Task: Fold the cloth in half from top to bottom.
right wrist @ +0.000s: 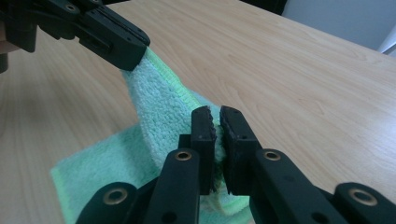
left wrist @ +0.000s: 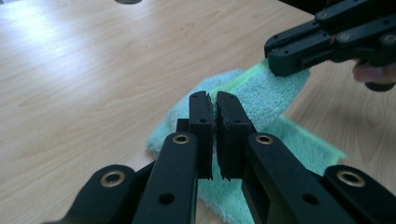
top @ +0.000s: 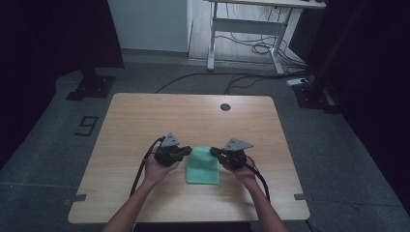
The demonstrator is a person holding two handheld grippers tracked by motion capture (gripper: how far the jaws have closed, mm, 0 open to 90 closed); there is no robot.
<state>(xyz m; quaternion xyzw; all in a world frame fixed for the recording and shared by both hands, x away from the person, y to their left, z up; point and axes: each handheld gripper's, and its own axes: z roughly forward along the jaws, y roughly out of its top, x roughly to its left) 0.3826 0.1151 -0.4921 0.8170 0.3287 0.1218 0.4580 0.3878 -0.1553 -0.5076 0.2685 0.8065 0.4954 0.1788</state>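
L gripper pinched tight on the far-left corner of the green towel, jaws nearly together w/ cloth edge between them. Towel sits near centre of the wooden table, toward the person's side; near part flat on the top, far edge lifted and stretched between both tools. R gripper likewise clamped on the far-right corner. Looks like mid-fold: far edge picked up, prob. to be carried toward the near edge. Next move needs both hands travelling together, level, keeping the edge taut, then lowering corners onto near corners before letting go.
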